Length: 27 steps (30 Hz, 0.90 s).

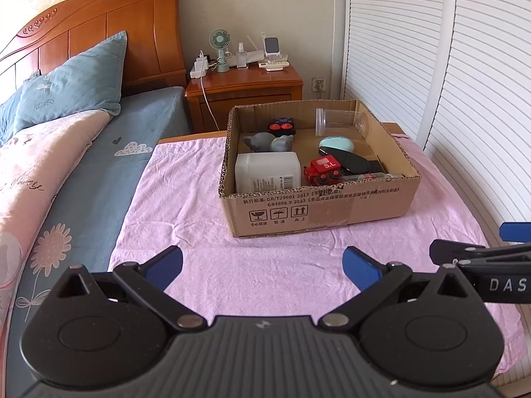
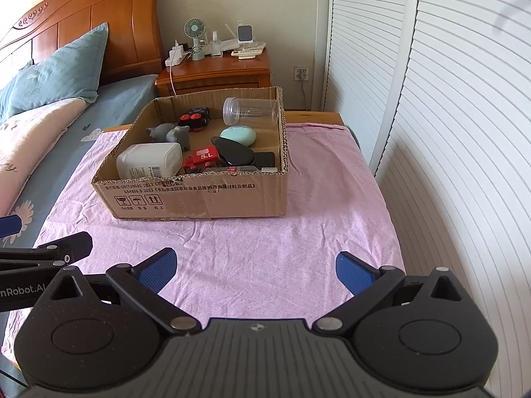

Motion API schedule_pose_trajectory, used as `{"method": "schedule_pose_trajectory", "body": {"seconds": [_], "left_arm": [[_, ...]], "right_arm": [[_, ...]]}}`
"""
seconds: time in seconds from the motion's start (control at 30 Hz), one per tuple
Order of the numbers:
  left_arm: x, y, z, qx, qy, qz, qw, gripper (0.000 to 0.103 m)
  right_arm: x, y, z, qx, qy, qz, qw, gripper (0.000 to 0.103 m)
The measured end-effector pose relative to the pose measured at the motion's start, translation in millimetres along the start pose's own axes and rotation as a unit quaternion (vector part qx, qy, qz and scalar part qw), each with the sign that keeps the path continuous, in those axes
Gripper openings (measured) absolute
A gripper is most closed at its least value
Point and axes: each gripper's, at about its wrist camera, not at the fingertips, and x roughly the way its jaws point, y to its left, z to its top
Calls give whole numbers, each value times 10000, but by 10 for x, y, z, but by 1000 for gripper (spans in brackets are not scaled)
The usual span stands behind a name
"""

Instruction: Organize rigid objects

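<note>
Pink cloth covers table, probably as a work surface. Cardboard box sits mid-table, far of both tongs, gathering the rigid objects. Print on its near wall: "GB4806.9 2023", fragile/keep-dry/this-way-up icons. Inside: white bottle near left; clear jar on its side, far right; red toy train marked "S.L". Left gripper and right gripper both released, empty, hovering near edge.

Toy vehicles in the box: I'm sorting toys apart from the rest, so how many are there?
2. A red toy train lies near the front wall of the cardboard box, beside the white bottle. A dark toy car sits at the back. Others may be hidden.
</note>
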Motion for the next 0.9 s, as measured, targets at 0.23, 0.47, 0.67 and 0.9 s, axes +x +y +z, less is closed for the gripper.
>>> {"method": "schedule_pose_trajectory", "body": {"seconds": [0.23, 0.47, 0.67, 0.9], "left_arm": [[-9, -13, 4, 8, -5, 29, 10000, 102], [-25, -19, 10, 1, -19, 100, 9999, 102], [-22, -21, 7, 9, -8, 112, 9999, 102], [-20, -24, 5, 10, 4, 108, 9999, 102]], "right_arm": [[0, -12, 8, 16, -31, 5, 10000, 103], [-8, -24, 14, 31, -50, 15, 10000, 103], [-8, -28, 21, 37, -55, 18, 10000, 103], [-8, -26, 24, 30, -51, 20, 10000, 103]]}}
